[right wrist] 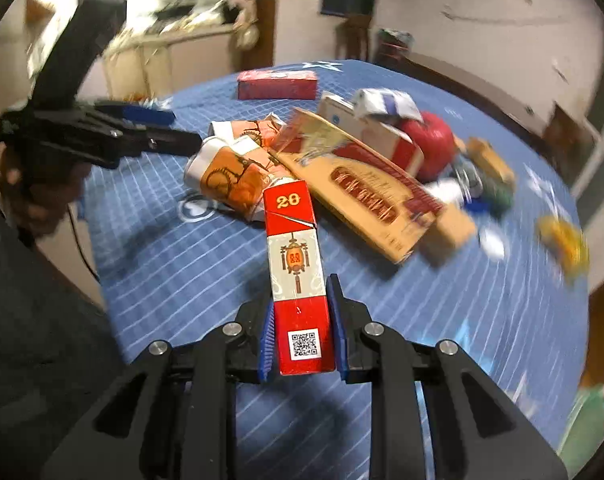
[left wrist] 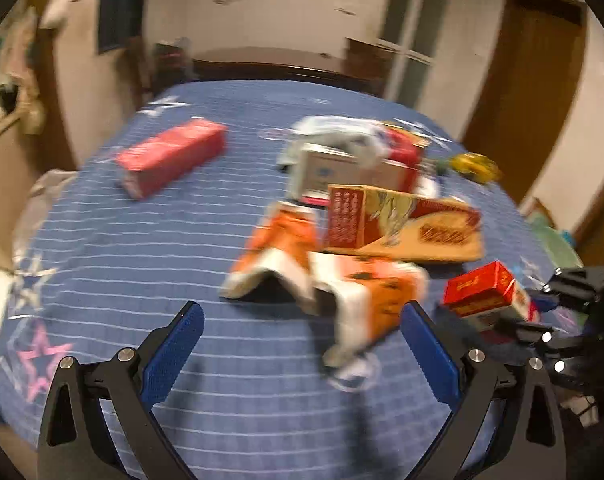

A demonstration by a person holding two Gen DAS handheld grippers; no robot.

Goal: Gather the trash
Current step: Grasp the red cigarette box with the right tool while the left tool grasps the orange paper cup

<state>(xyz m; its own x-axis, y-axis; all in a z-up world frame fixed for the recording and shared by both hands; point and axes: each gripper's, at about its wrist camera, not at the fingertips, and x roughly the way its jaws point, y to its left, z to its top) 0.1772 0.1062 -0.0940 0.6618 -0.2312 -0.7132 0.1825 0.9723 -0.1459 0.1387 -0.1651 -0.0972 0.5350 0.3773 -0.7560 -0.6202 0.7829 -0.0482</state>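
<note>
Right gripper (right wrist: 302, 336) clamped on red carton (right wrist: 298, 280), left gripper (left wrist: 302, 344) agape, orange wrapper (left wrist: 326, 280) just ahead.

Dim, warm indoor light; both fisheye views bend hard at the black rims. Motion blur smears the trash pile (left wrist: 354, 216); soft shadows fall on the blue cloth (right wrist: 174, 264).

Walls: you face pale, scuffed plaster (left wrist: 302, 12).
Door: a brown wooden door (left wrist: 530, 92) stands at your right.
Window: a white-framed window (left wrist: 414, 32) sits beside it.
Bed: a blue checked bedspread (left wrist: 174, 248) with stars fills your view, dark headboard (left wrist: 270, 64) behind.
Light: dim, warm, indoor.
</note>
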